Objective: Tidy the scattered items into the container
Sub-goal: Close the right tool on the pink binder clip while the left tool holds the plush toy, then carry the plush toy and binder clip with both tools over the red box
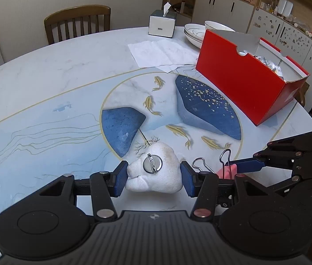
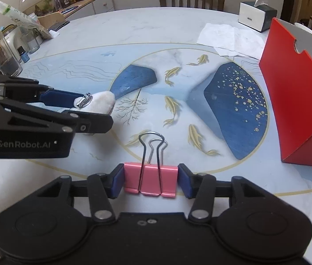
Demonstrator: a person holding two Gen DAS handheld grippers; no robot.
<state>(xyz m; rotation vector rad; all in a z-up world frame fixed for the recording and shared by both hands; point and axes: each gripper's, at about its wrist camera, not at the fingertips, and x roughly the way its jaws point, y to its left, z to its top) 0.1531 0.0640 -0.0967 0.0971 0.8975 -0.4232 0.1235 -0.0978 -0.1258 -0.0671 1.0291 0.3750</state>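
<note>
A white fuzzy badge (image 1: 156,174) with a round metal pin back sits between the blue pads of my left gripper (image 1: 153,175), which is shut on its two sides. In the right wrist view the same badge (image 2: 101,103) shows in the left gripper (image 2: 91,108) at the left. A pink binder clip (image 2: 150,180) with its wire handles folded forward lies low over the table, and my right gripper (image 2: 151,181) is shut on its two ends. Just right of the badge, the clip (image 1: 226,170) and right gripper (image 1: 227,173) also appear in the left wrist view. The red open box (image 1: 244,81) (image 2: 295,101) stands at the right and holds several items.
The round marble table (image 1: 45,84) bears a painted fish pattern. White paper napkins (image 1: 162,53), a tissue box (image 1: 162,25) and stacked white bowls (image 1: 194,34) lie behind the red box. A wooden chair (image 1: 78,22) stands at the far edge. Jars (image 2: 1,50) crowd the left edge.
</note>
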